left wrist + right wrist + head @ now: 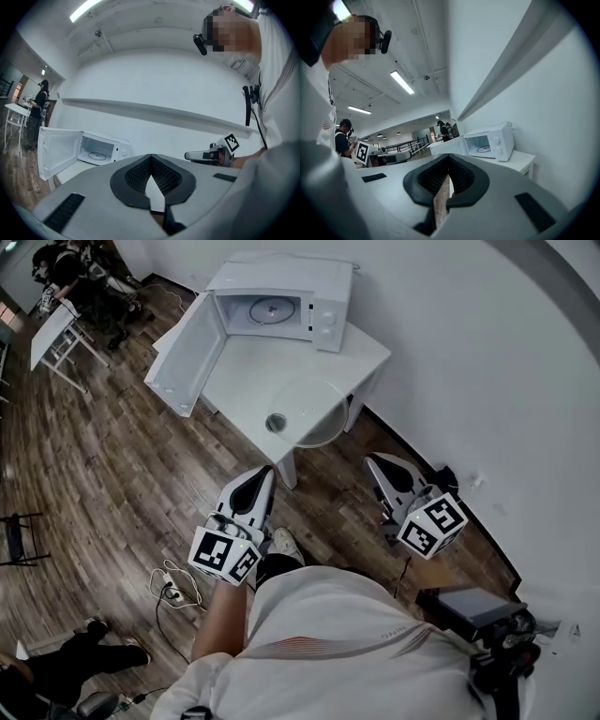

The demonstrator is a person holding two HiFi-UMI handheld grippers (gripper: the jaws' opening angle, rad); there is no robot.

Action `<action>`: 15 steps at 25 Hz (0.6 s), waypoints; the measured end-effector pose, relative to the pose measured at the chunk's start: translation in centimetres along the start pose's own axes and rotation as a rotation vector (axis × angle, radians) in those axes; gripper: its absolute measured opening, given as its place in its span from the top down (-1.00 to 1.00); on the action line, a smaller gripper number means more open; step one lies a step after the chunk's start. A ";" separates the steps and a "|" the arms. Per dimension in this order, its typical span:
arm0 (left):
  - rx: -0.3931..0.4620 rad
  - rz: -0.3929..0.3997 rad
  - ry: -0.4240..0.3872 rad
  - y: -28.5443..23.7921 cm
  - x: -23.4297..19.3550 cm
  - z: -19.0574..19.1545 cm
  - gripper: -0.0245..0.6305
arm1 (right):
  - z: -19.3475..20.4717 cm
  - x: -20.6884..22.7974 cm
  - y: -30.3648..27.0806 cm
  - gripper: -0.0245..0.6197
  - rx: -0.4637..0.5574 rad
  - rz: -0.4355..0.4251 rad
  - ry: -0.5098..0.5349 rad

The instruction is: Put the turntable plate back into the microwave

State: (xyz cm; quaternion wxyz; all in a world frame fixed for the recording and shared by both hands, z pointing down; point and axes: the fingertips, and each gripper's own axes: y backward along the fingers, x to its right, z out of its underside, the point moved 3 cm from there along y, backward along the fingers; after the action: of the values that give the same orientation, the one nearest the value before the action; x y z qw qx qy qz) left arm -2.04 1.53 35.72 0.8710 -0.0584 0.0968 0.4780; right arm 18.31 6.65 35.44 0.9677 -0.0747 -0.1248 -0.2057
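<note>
Pressing jaws together, left gripper (pixel 266 472) and right gripper (pixel 372 458) face one microwave (pixel 330 282), one turntable plate (pixel 314 401).

1. The microwave (pixel 281 296) is white inside and outside; the worktop (pixel 253 362) under it is white also.
2. The turntable plate (pixel 314 404) is clear, nearly without colour.
3. The floor (pixel 94 456) shows brown wood planks.
4. The left gripper (pixel 266 471) and right gripper (pixel 372 459) are light grey with black ribbed fingers (pixel 136 176); their cubes (pixel 225 556) carry black-and-white square markers.

White shirt (pixel 347 643), thin red stripes; left claw (pixel 266 472) and right claw (pixel 373 459) pale grey with marker cubes (pixel 225 557) (pixel 433 525).
</note>
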 end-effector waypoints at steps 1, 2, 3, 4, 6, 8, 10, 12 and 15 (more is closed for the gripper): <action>-0.004 0.009 0.003 -0.5 -1.1 -0.1 0.89 | 0.0 0.3 -1.0 0.91 -0.003 0.012 -0.005; -0.007 0.019 0.006 -1.0 -2.2 -0.2 0.89 | 0.0 0.6 -2.0 0.91 -0.003 0.024 -0.011; -0.009 0.028 0.009 -1.4 -3.3 -0.4 0.89 | 0.0 0.8 -2.9 0.91 0.000 0.034 -0.019; -0.013 0.037 0.013 -1.7 -4.3 -0.5 0.89 | -0.1 1.0 -3.8 0.91 0.005 0.040 -0.025; -0.026 0.056 0.018 -2.2 -6.1 -0.7 0.89 | -0.3 0.9 -5.4 0.91 0.012 0.042 -0.038; -0.042 0.071 0.020 -2.7 -7.7 -0.6 0.89 | -0.3 0.8 -6.8 0.91 0.017 0.051 -0.047; -0.050 0.079 0.024 -3.6 -9.1 -0.5 0.89 | 0.0 1.2 -7.9 0.91 0.016 0.064 -0.055; -0.053 0.086 0.032 -4.5 -9.8 -0.4 0.89 | 0.5 1.9 -8.7 0.91 0.003 0.071 -0.065; -0.066 0.085 0.044 -5.6 -10.6 0.1 0.89 | 0.9 3.6 -9.7 0.91 0.003 0.081 -0.117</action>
State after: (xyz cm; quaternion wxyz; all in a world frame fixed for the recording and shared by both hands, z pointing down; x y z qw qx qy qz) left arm -2.87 -10.15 38.28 0.8452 -0.0935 0.1026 0.5162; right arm 17.26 -3.28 38.23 0.9664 -0.0903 -0.1783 -0.1616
